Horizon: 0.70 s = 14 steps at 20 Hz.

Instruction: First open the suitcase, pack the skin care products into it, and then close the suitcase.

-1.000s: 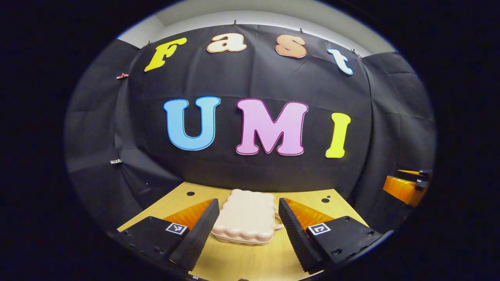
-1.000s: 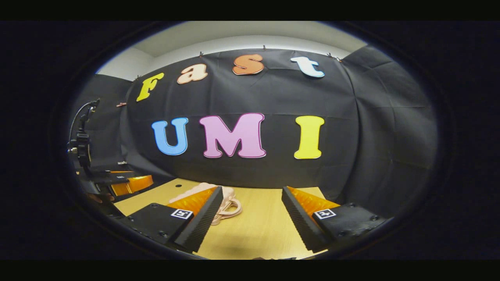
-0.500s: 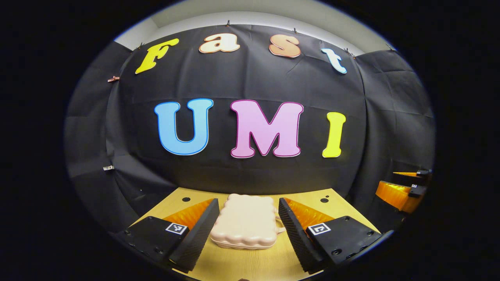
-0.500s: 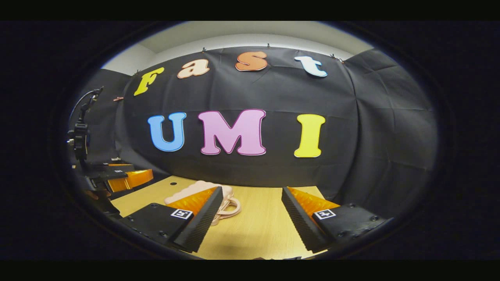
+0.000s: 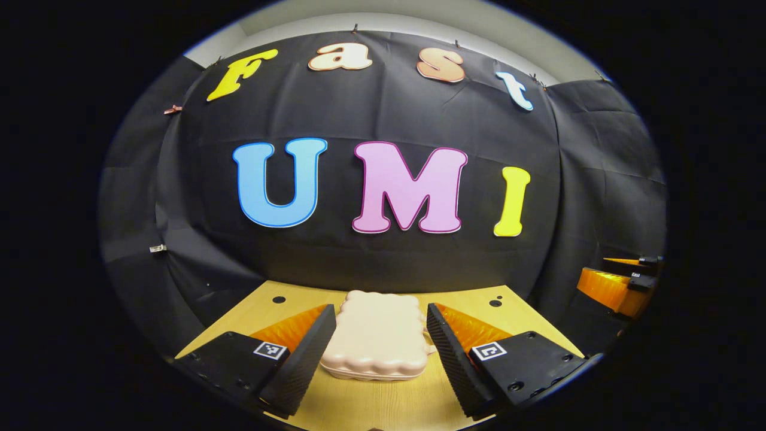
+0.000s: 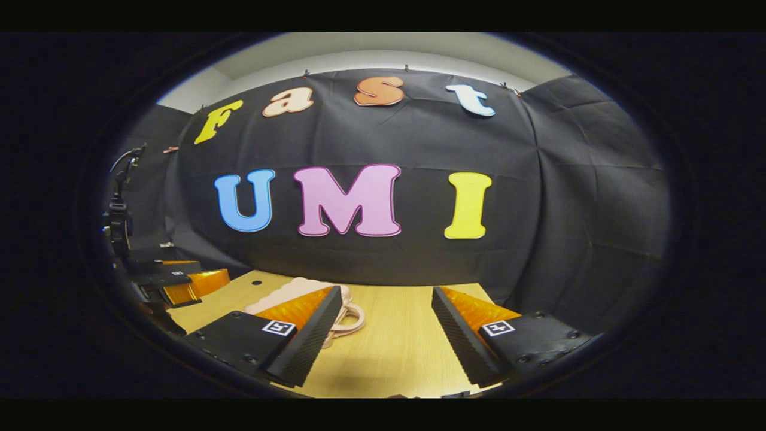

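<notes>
The closed suitcase point(image 5: 376, 341) lies at twelve o'clock between my left gripper's point(image 5: 378, 347) spread fingers (untouched). My right gripper point(image 6: 386, 335) gapes too, suitcase at ten o'clock.

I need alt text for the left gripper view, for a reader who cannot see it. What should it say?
A closed pale pink suitcase lies flat on a wooden table, framed between the open fingers of the left gripper. The other gripper shows at the far right, against the black cloth wall.
</notes>
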{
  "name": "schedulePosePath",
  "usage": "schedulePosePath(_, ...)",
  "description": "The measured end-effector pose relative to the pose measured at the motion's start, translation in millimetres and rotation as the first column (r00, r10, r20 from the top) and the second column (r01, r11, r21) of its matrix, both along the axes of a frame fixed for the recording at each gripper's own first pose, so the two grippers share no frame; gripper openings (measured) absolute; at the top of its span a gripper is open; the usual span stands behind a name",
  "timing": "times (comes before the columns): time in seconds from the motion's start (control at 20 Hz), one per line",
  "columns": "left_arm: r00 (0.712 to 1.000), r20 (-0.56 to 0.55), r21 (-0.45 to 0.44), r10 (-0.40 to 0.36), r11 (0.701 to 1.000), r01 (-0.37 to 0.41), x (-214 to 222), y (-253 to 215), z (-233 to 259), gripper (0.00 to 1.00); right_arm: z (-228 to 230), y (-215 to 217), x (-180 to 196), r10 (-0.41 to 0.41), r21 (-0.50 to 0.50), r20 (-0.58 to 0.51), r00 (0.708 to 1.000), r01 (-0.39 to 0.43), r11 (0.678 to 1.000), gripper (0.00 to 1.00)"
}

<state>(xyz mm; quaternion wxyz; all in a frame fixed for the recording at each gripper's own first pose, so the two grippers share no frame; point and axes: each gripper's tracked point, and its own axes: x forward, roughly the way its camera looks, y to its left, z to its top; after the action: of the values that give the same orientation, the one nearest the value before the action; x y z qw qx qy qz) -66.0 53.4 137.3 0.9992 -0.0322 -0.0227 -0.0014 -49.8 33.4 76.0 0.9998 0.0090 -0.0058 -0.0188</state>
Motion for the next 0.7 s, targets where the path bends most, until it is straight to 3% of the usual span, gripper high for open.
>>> schedulePosePath(0.7,0.998,0.066,0.016,0.003,1.0,-0.004,0,17,9,0.96,-3,20,4,-0.023,0.008,0.021,1.0,0.023,1.0,0.96)
